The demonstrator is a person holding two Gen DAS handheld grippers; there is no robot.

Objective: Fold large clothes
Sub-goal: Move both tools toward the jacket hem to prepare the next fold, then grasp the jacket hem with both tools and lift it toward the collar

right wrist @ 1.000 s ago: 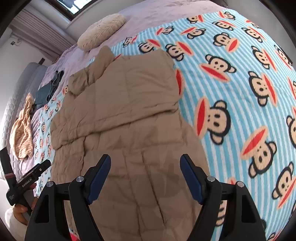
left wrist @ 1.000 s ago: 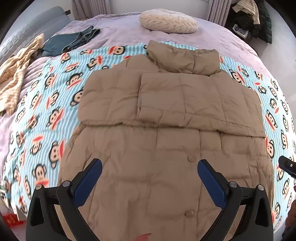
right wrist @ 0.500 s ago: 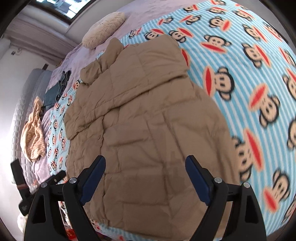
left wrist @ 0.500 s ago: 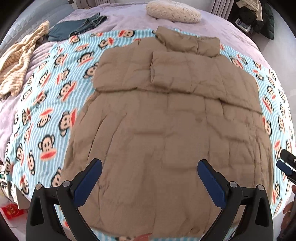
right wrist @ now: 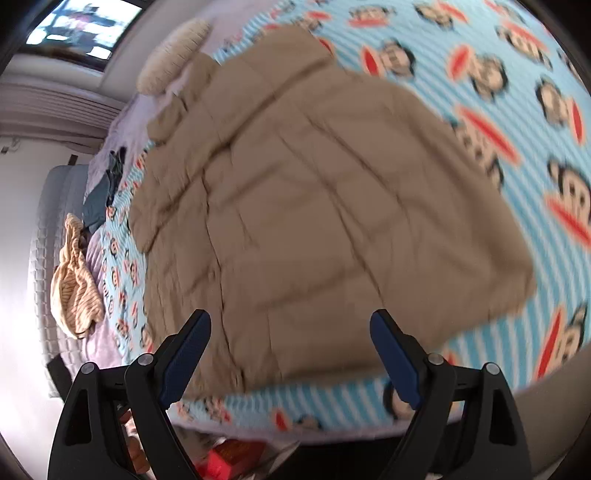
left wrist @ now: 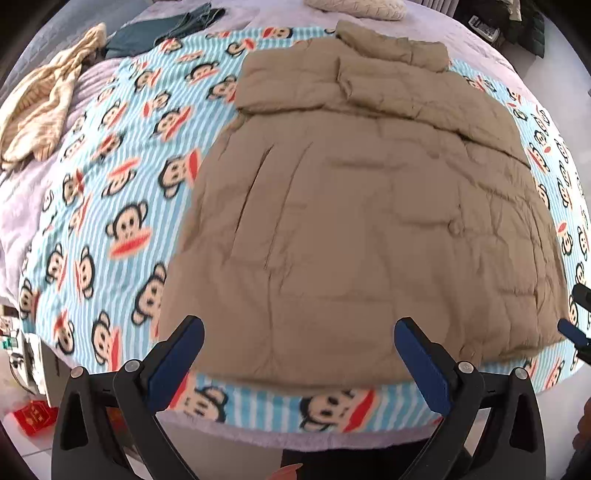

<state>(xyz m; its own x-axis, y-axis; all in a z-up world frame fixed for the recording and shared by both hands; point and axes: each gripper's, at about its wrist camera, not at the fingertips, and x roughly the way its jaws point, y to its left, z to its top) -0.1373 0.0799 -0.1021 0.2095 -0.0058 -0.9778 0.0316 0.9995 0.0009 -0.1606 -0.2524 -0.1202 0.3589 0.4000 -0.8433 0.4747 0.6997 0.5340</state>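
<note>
A tan quilted jacket (left wrist: 354,206) lies spread flat on a monkey-print blanket (left wrist: 122,192) that covers the bed, its collar at the far end and both sleeves folded across the chest. Its hem runs just beyond the tips of the left tongs (left wrist: 299,354), which hang over the near edge of the bed with their blue-padded fingers (left wrist: 177,354) spread wide and nothing between them. The right tongs (right wrist: 291,350) hover the same way — fingers (right wrist: 395,365) wide apart, empty, the jacket's hem (right wrist: 295,354) showing in the gap, though this view is smeared by motion. In the left view the tip of the right tongs (left wrist: 576,332) peeks in at the far right, beside the jacket's corner.

Far ahead and to the left of both tongs lie a striped beige garment (left wrist: 40,107) and a dark teal one (left wrist: 162,29); a cream cushion (right wrist: 173,55) sits past the collar. A red packet (left wrist: 35,417) lies on the floor, low to the left of the left tongs.
</note>
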